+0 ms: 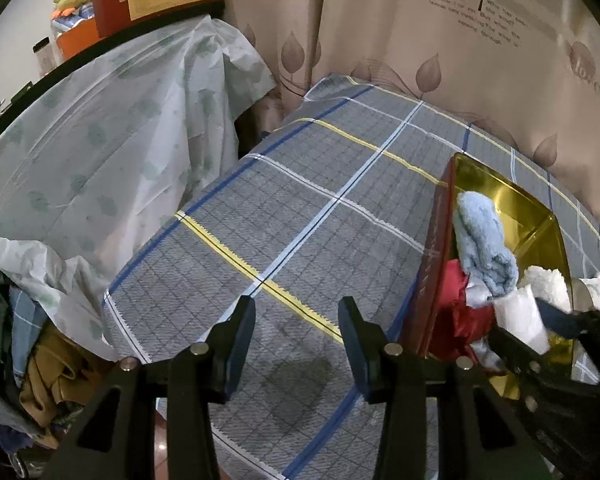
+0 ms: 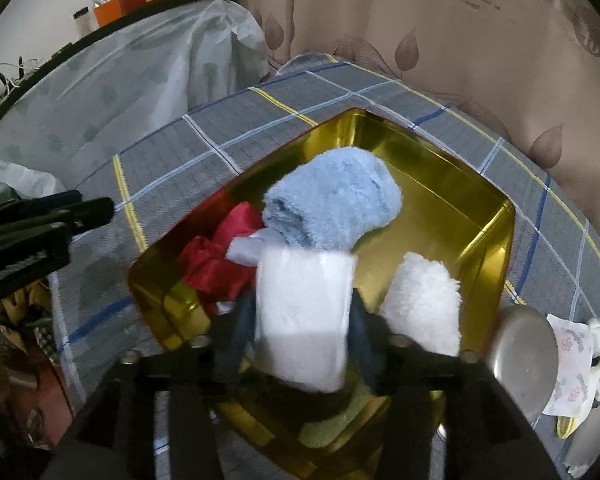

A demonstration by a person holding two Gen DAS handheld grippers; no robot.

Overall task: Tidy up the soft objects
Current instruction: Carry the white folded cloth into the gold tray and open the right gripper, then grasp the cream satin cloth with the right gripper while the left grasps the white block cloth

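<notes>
right wrist view looks down into a gold tin (image 2: 440, 184) on a checked cloth (image 2: 204, 152) covering the surface. between the fingers of the right hand-held gripper (image 2: 300, 320) stands a white pack (image 2: 304, 312), blurred; the jaws sit close on either side of it, and whether the pads press it cannot be told. behind the pack lies a blue towel (image 2: 332, 200), rolled, leaning on a red cloth (image 2: 216, 256) at the tin's left side. a white towel (image 2: 424, 304) lies just right of the pack, inside the tin. a green cloth (image 2: 332, 424) shows low in the tin under the gripper. outside the tin, right, sit a round metal lid (image 2: 524, 360) and a printed wrapper (image 2: 572, 376).

left wrist view shows the left hand-held gripper (image 1: 296, 340) released, nothing between its fingers, hanging over bare checked cloth (image 1: 300, 200). the tin (image 1: 512, 204) is to its right, with the blue towel (image 1: 484, 240), red cloth (image 1: 460, 312), white pack (image 1: 520, 316) and white towel (image 1: 548, 284) in it, and the right hand-held gripper (image 1: 556, 320) reaching in. a pale plastic sheet (image 1: 120, 140) drapes furniture at left; a leaf-print curtain (image 1: 460, 40) hangs behind.
</notes>
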